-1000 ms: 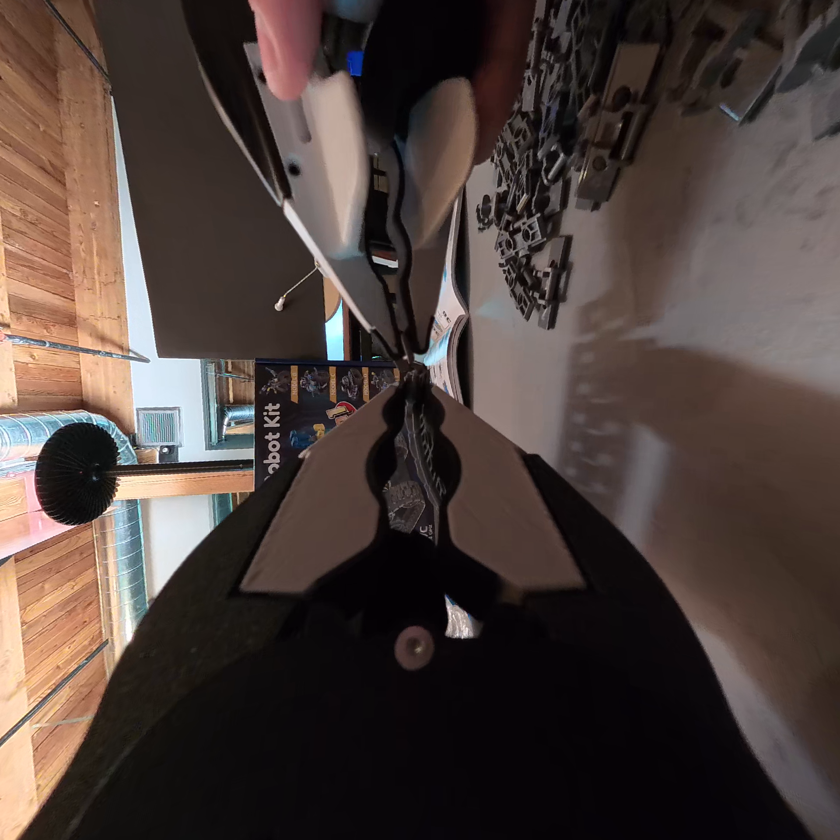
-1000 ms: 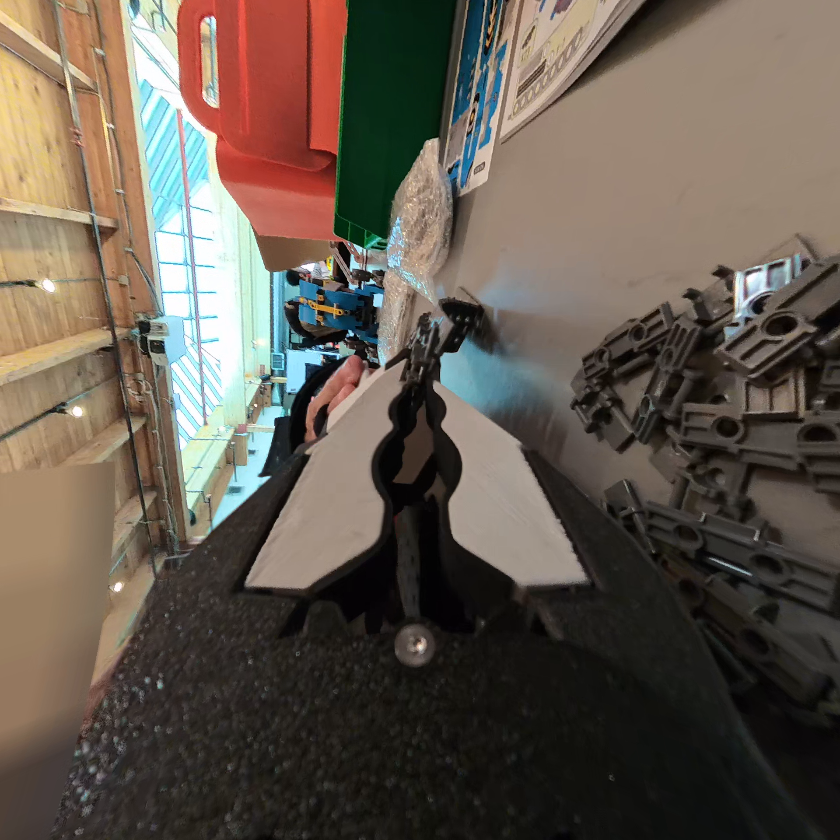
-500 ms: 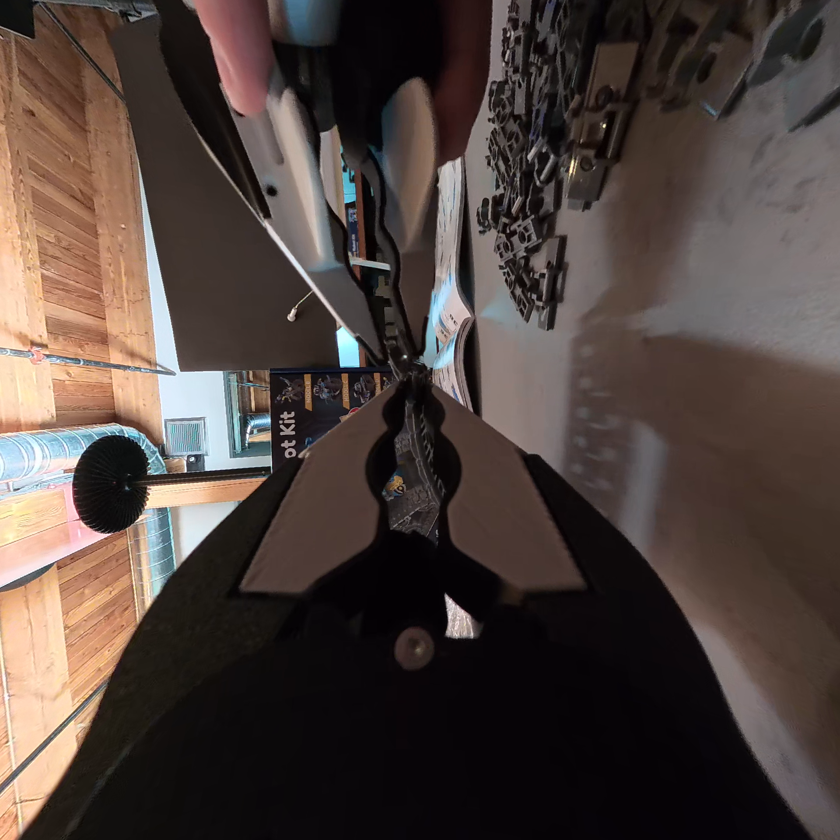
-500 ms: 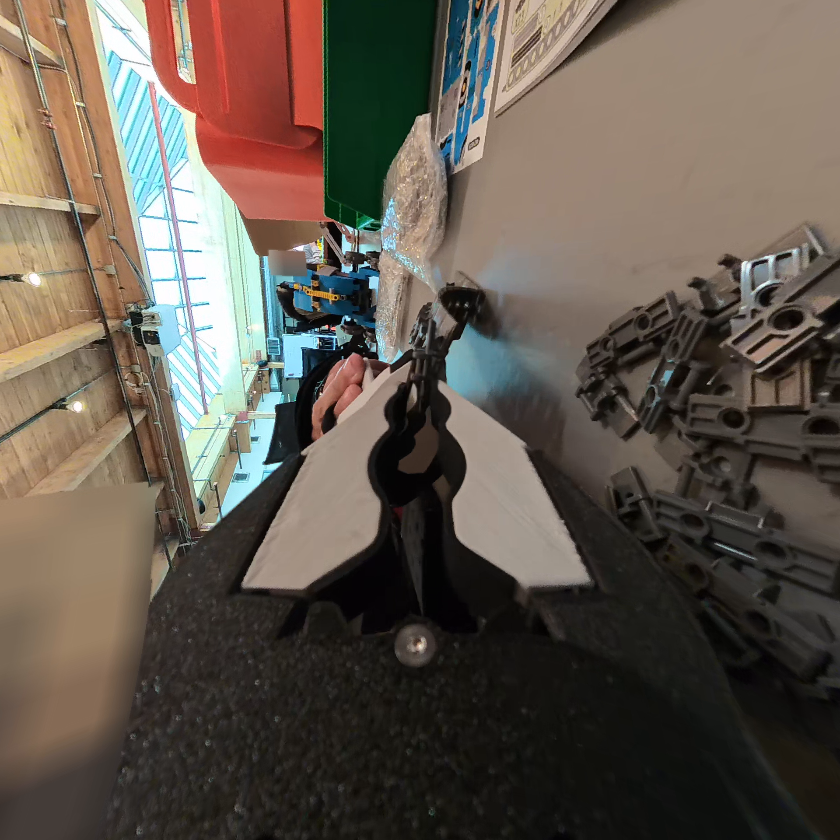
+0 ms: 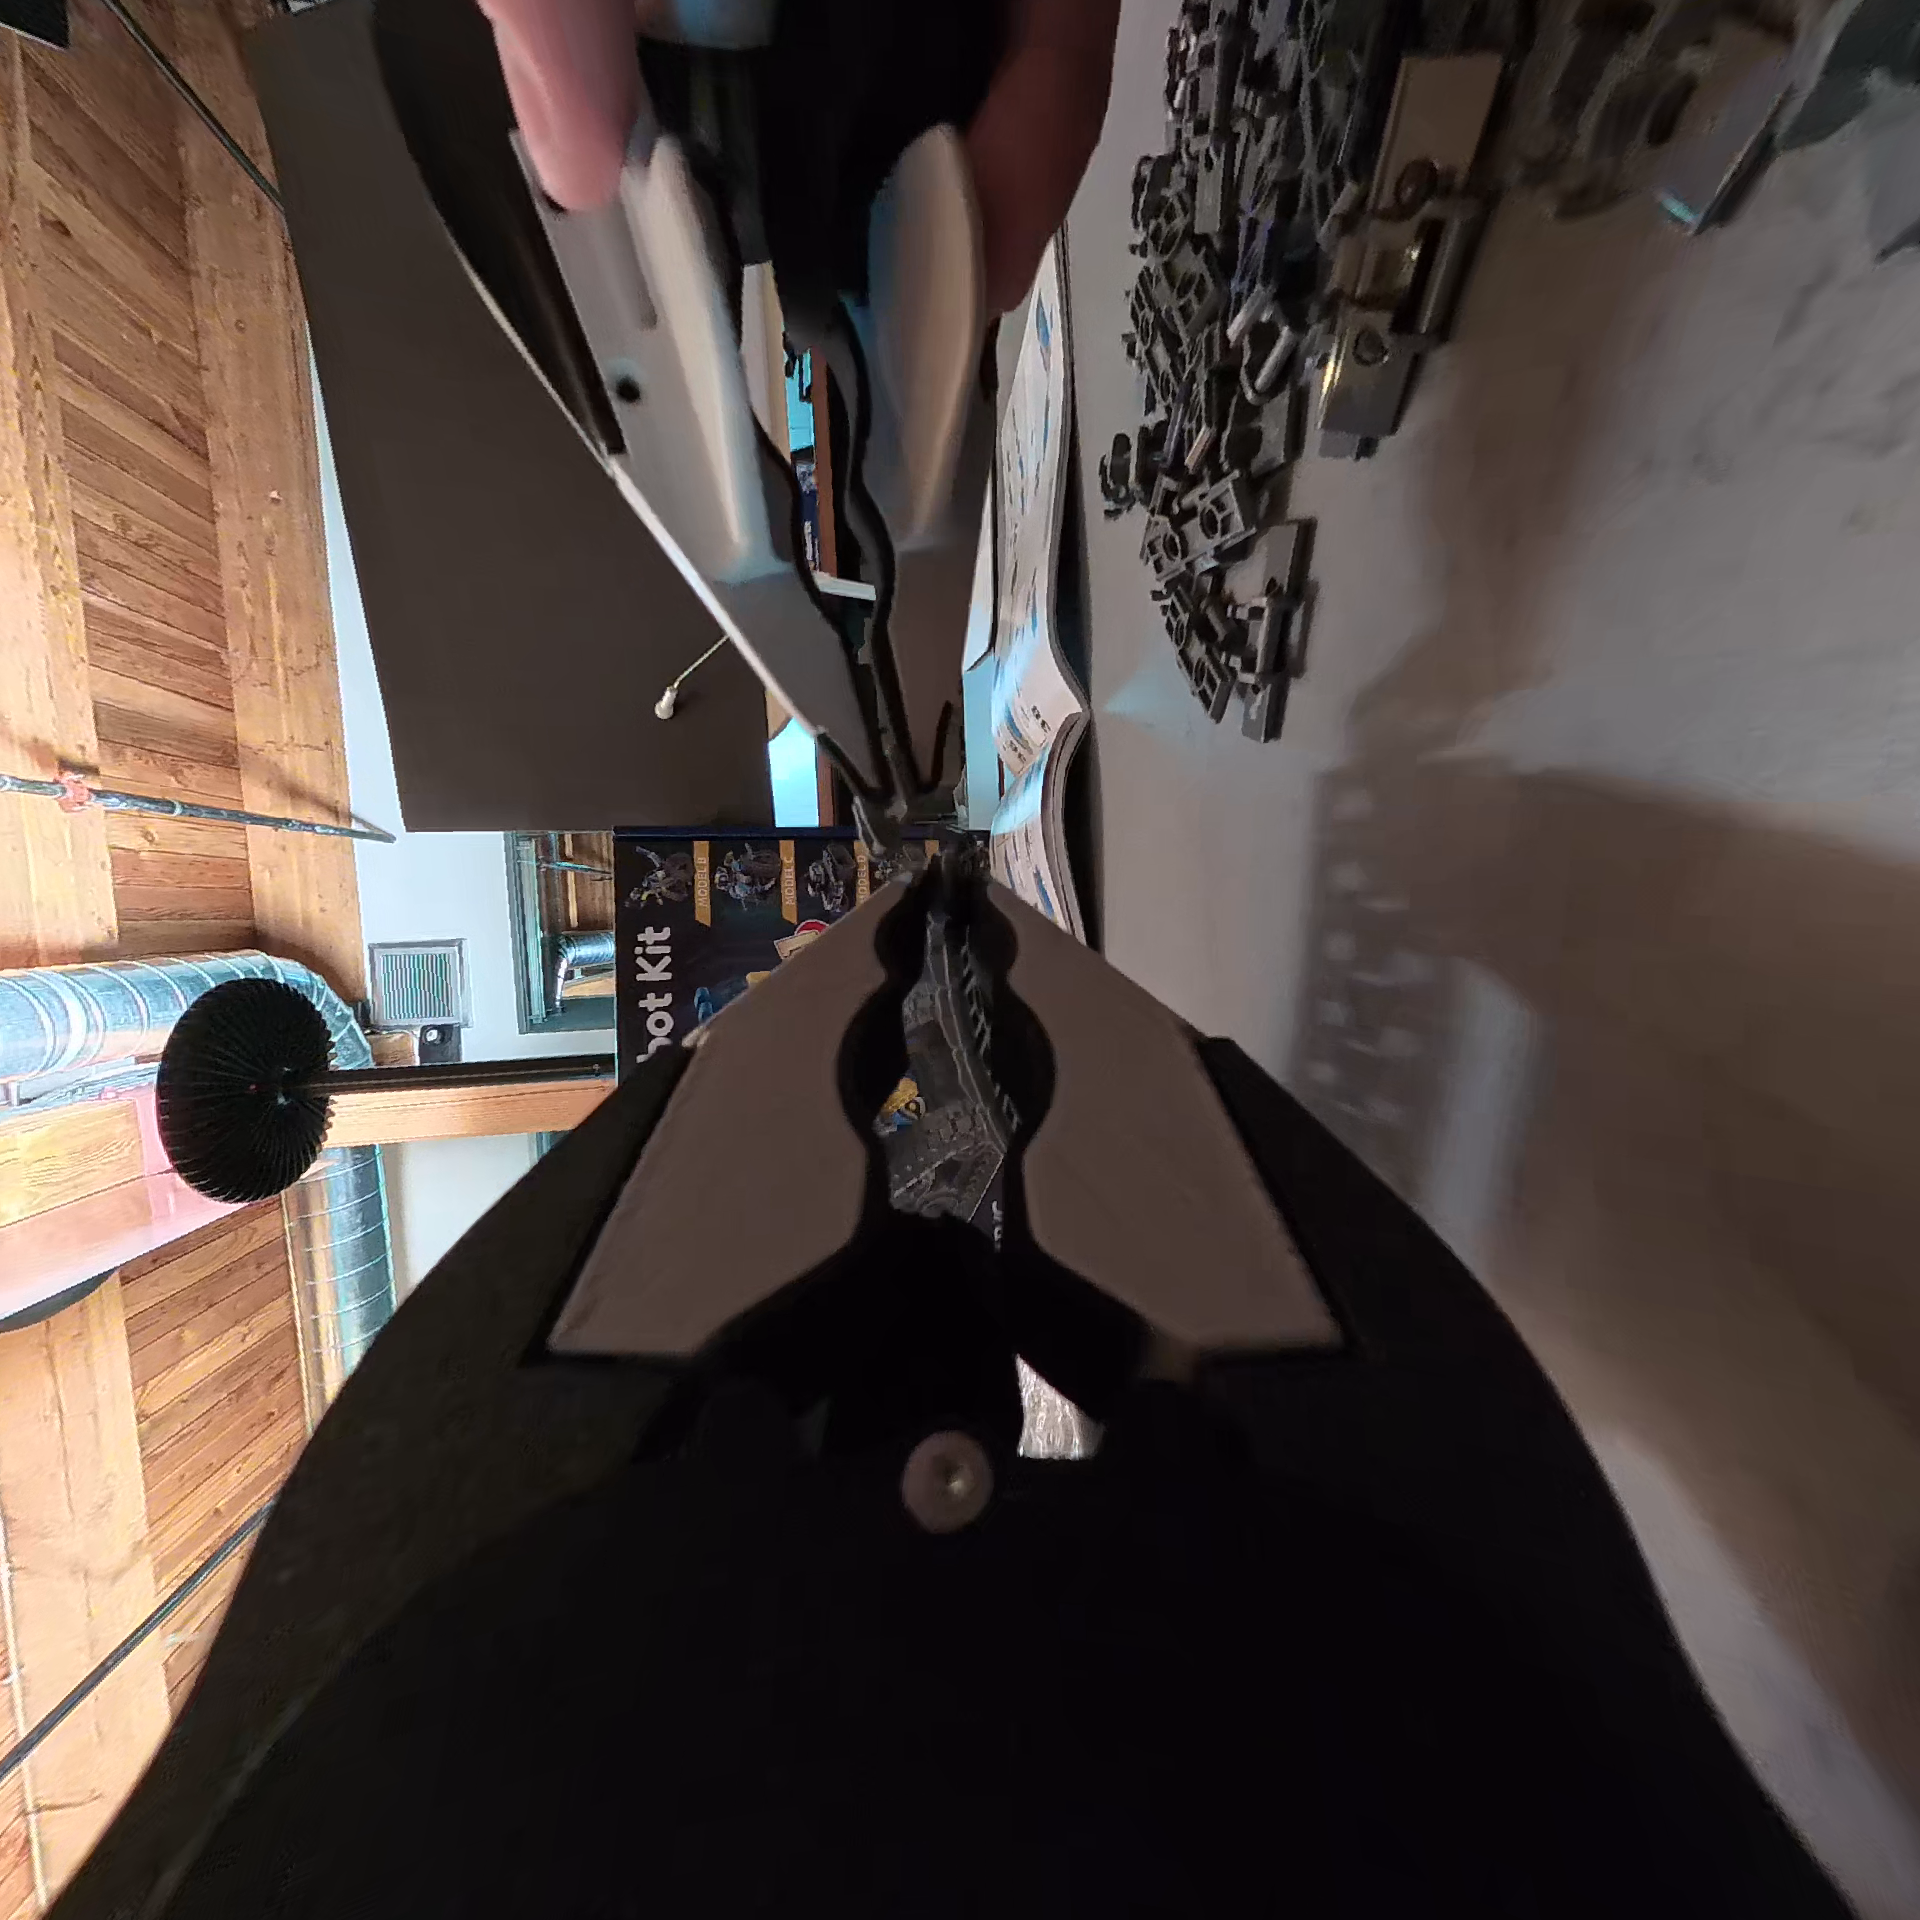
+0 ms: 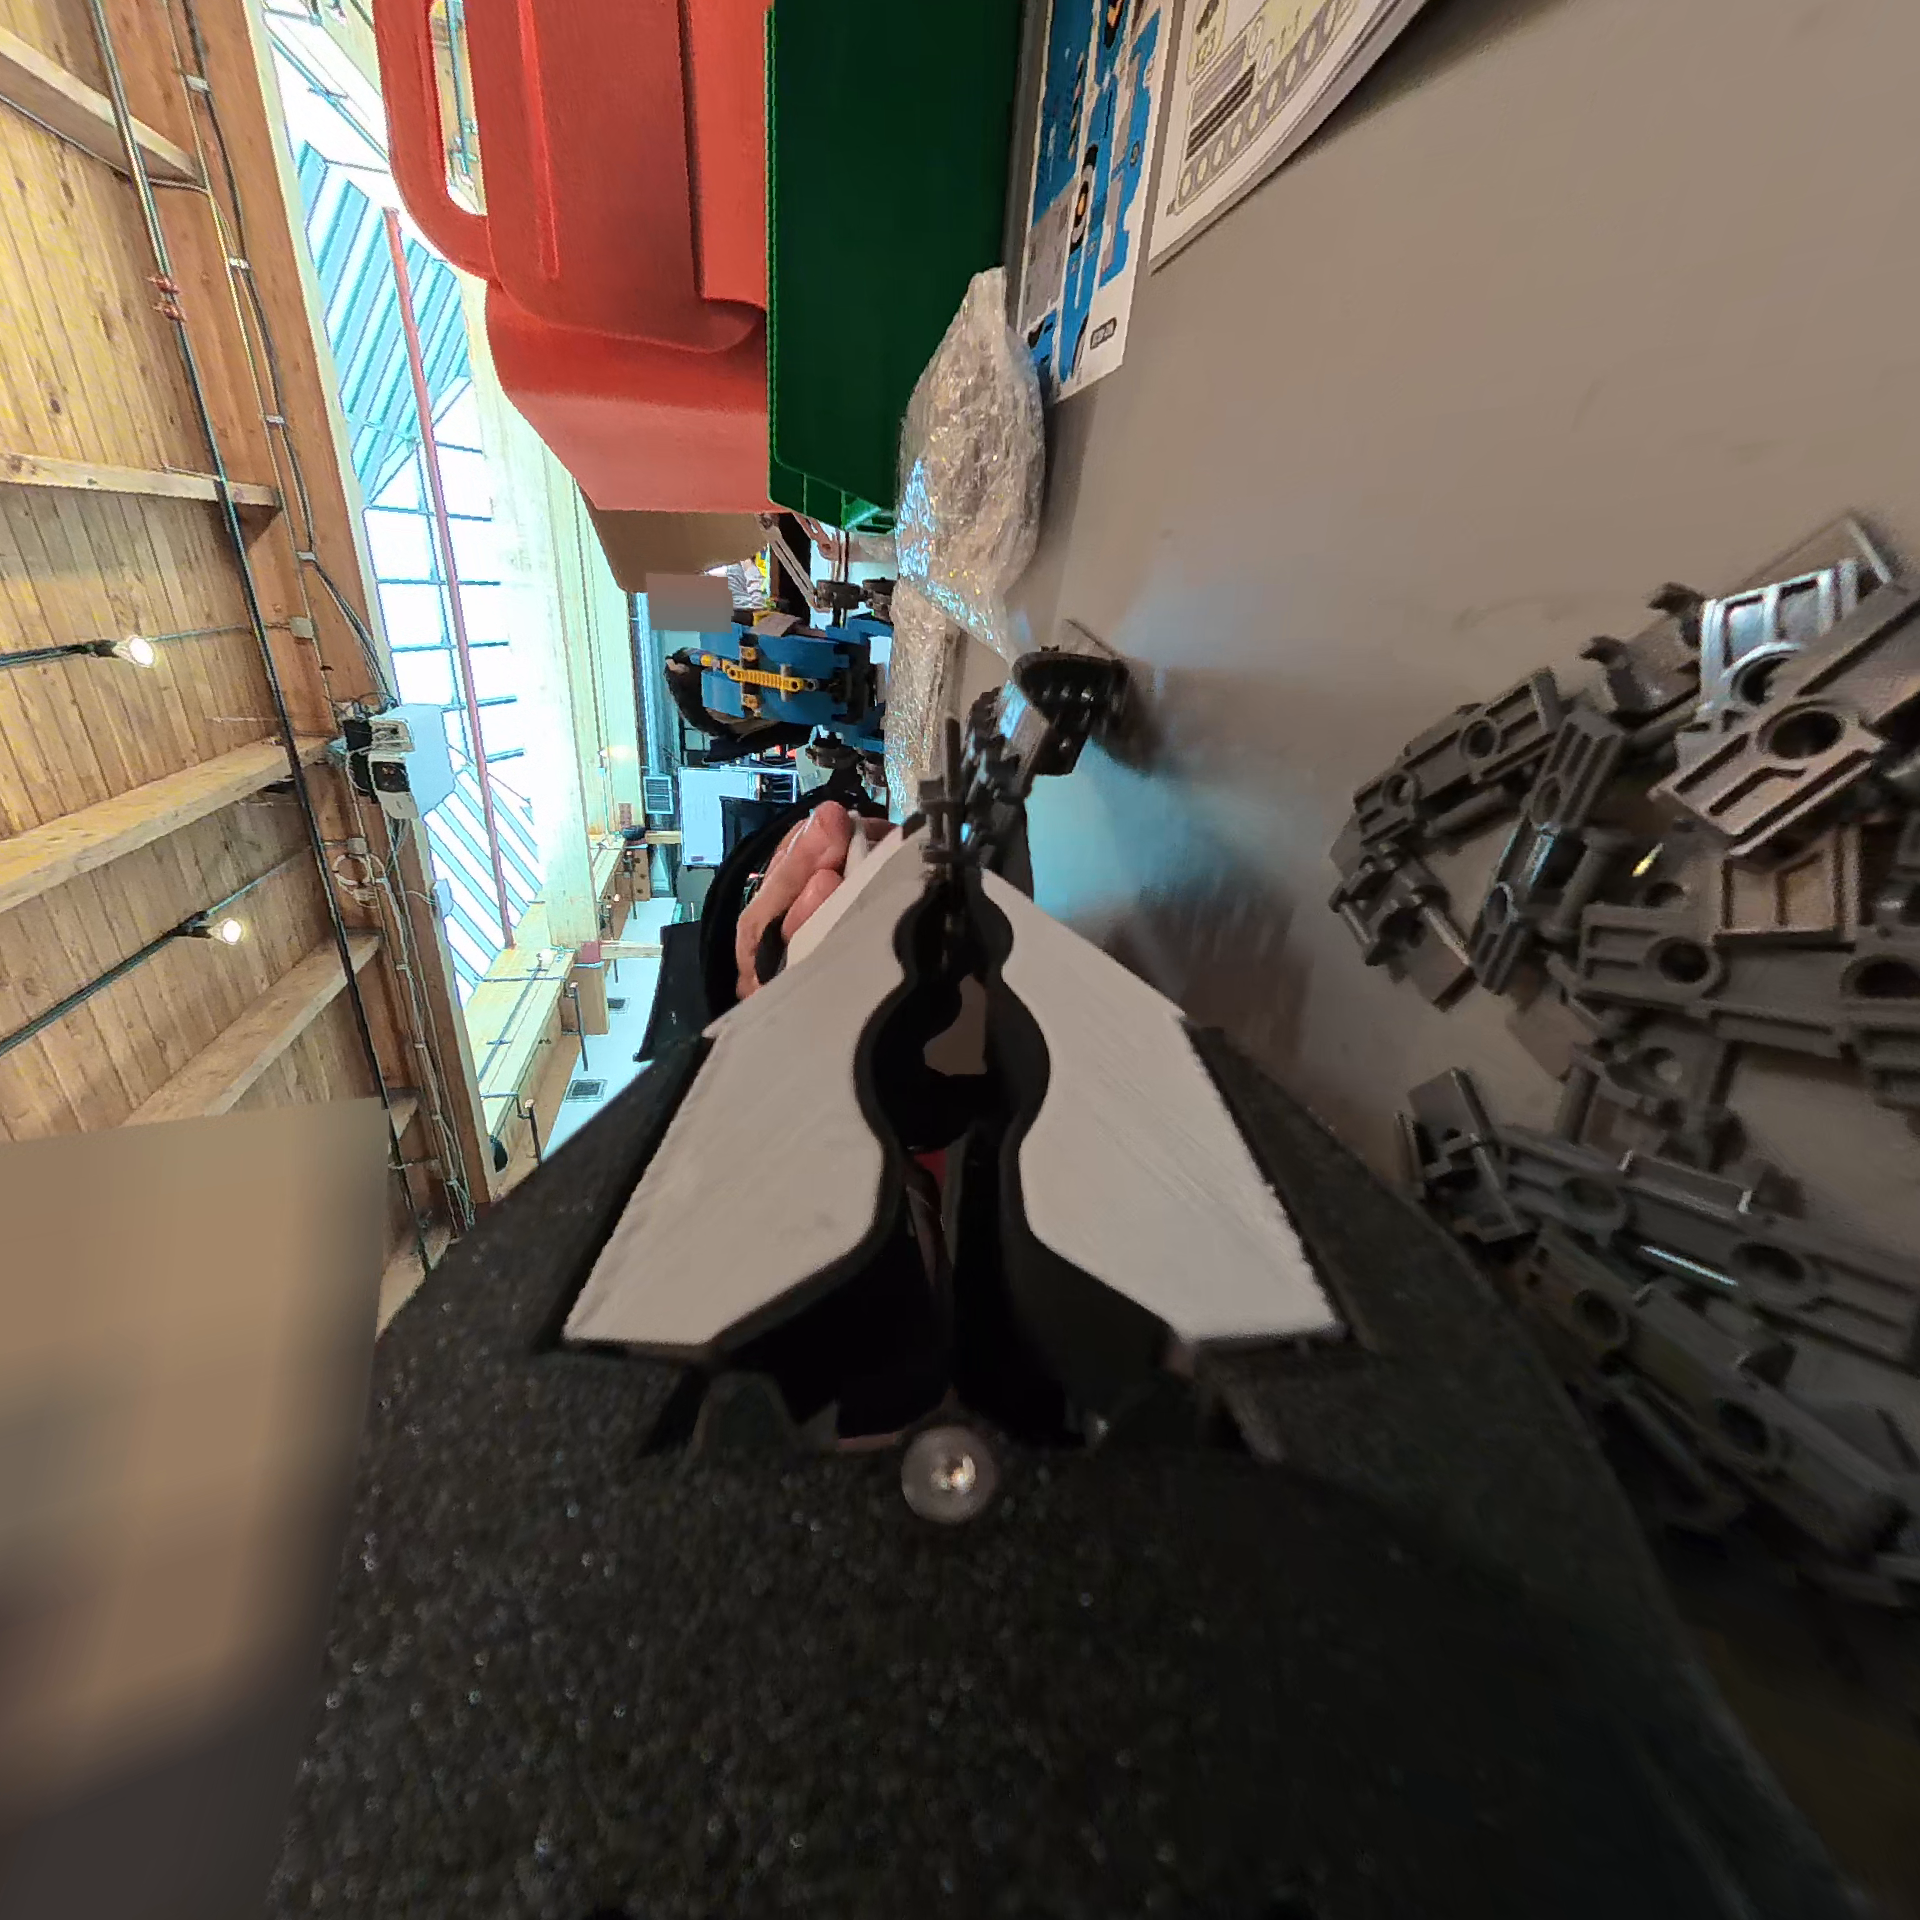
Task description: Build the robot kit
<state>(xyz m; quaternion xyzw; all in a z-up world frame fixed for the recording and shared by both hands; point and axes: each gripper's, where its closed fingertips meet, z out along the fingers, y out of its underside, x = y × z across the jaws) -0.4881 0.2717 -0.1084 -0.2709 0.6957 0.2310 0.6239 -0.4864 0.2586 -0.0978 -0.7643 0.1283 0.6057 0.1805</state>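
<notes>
Two grippers: left gripper (image 5: 940, 878) and right gripper (image 6: 951, 878), tips meeting nose to nose above a grey table (image 5: 1662, 1039); both views are rolled a quarter turn, so the table stands along the right edge.
Left gripper: fingers pressed together, pinching a thin dark toothed strip (image 5: 971, 1023) that runs back between the pale pads (image 5: 727, 1174); what the strip is cannot be told.
Right gripper: fingers closed at the tips on a small black part (image 6: 961, 816), a linked piece that juts forward, its far end (image 6: 1070, 691) near the table; whether it touches the table cannot be told.
Contact: in the left wrist view the right gripper's tips (image 5: 894, 774) come down from above to just beside the left gripper's tips; whether both hold one piece cannot be told.
Hand: fingers (image 6: 790, 894) wrapped on the left gripper, seen just behind the right gripper's left pad.
Near table: a pile of grey plastic parts (image 6: 1714, 1039) to the right of the right gripper, well apart from its tips.
Middle ground: an open booklet (image 5: 1034, 582) and a dark printed box (image 5: 727, 935) beyond the tips.
Far table: clear bags (image 6: 966, 468), printed sheets (image 6: 1101, 177), a green bin (image 6: 894, 239), a red bin (image 6: 603, 239).
</notes>
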